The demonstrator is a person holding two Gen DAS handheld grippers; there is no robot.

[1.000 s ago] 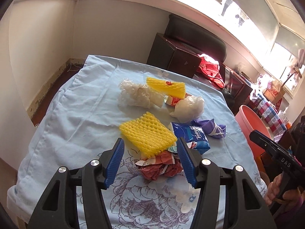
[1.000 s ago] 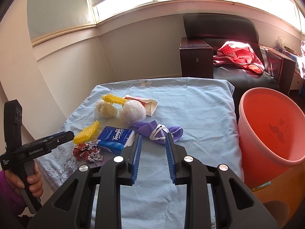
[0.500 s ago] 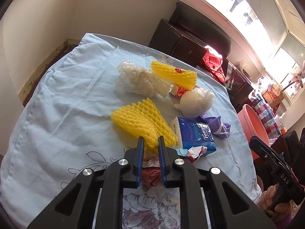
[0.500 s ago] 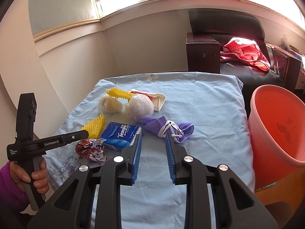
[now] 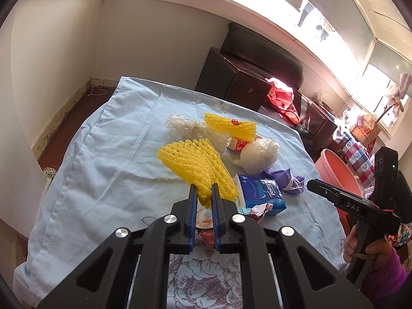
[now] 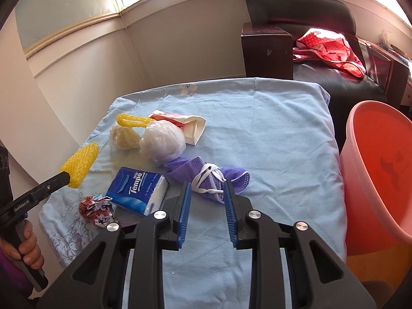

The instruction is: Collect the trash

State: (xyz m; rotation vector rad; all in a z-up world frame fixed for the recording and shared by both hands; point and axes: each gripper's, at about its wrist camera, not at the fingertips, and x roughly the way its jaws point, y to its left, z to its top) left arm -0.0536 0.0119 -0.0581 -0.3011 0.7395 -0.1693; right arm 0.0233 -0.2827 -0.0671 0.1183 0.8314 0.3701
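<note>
Your left gripper (image 5: 203, 193) is clenched on the yellow foam net (image 5: 195, 166), lifted at frame centre. Your right gripper (image 6: 207, 193) is released, straddling the purple mask (image 6: 206, 175) beside the bucket (image 6: 381, 170) at right.

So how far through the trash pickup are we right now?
Nothing looks binned: the pink bucket looks empty. In hand: the left gripper is shut on the yellow foam net, lifted off the cloth. The right gripper is open around the purple mask. Left on the table: tissue pack, crumpled wrapper, white plastic ball, paper cup, second yellow net.
</note>
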